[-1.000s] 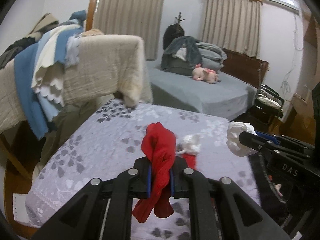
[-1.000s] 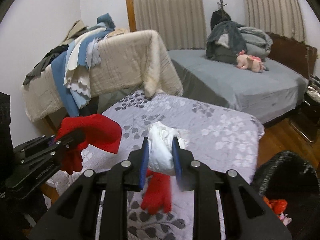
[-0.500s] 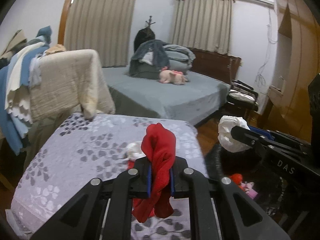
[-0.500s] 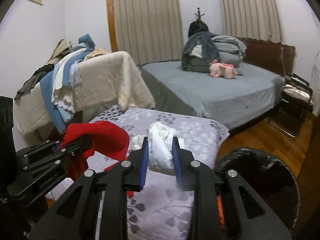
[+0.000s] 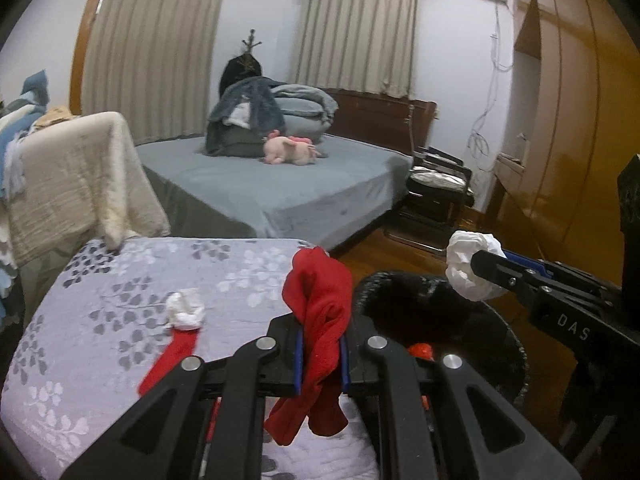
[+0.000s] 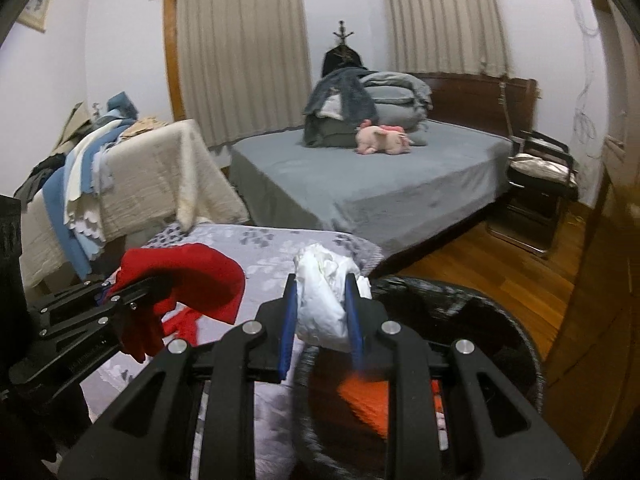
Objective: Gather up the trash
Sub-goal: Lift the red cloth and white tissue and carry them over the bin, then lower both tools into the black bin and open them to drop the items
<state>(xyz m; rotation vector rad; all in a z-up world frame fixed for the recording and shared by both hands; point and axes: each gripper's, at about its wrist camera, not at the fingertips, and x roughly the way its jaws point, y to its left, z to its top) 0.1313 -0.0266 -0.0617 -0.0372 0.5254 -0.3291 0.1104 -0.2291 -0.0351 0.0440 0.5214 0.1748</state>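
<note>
Both hand-held grippers swung from the quilted bed toward the black bin: left hand-held gripper clamps red cloth, right hand-held gripper clamps white wad; release only once squarely above the bin's mouth.

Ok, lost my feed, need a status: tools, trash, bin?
Left tool shut on red cloth. Right tool shut on white wad. Black bin just ahead, nothing blocking.
</note>
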